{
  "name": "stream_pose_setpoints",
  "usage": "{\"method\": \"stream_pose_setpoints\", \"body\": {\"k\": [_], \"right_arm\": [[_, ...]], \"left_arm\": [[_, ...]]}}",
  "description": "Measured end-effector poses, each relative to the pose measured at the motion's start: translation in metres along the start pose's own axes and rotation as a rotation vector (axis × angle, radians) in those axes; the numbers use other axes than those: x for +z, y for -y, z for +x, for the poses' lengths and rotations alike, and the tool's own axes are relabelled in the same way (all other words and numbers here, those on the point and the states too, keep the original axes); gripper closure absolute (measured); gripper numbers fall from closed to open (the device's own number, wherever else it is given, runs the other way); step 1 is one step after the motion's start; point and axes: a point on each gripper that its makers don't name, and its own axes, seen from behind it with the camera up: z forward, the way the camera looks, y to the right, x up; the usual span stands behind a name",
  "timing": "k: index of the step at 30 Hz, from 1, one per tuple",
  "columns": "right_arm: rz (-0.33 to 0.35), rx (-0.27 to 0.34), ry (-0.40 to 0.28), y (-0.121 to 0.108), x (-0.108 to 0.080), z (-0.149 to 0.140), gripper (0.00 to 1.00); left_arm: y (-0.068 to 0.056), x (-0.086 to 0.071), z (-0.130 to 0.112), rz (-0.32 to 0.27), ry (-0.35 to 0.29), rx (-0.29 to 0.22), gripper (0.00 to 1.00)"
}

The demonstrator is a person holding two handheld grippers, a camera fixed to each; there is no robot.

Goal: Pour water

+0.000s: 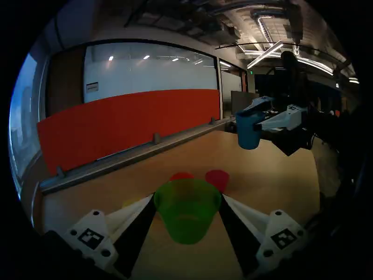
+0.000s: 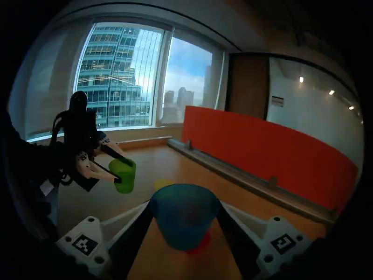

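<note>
Blue cup [image 2: 184,214], green cup [image 2: 122,176], tower [image 2: 109,74] beyond

Opposed close fisheye views over one table [image 1: 261,172]

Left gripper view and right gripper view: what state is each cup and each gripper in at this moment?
Green cup, upright, held off the table, contents unclear.
Blue cup, upright, held off the table, not tipped, contents unclear.
Left gripper, fingers shut on the green cup.
Right gripper, fingers shut on the blue cup.
Red cup, standing on the table, untouched.
</note>
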Motion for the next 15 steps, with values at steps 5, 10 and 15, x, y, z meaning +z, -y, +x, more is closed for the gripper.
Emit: {"method": "stream_pose_setpoints", "body": {"k": [5, 10, 15], "right_arm": [[0.003, -0.005, 0.040, -0.003, 0.003, -0.020, 0.06], [0.009, -0.009, 0.082, -0.004, 0.007, -0.038, 0.06], [0.014, -0.025, 0.123, -0.003, 0.011, -0.057, 0.06]], "left_arm": [[-0.001, 0.004, -0.011, -0.006, 0.037, 0.007, 0.11], [-0.004, 0.009, -0.023, -0.020, 0.075, 0.016, 0.11], [-0.006, 0.014, -0.037, -0.030, 0.117, 0.022, 0.11]]}}
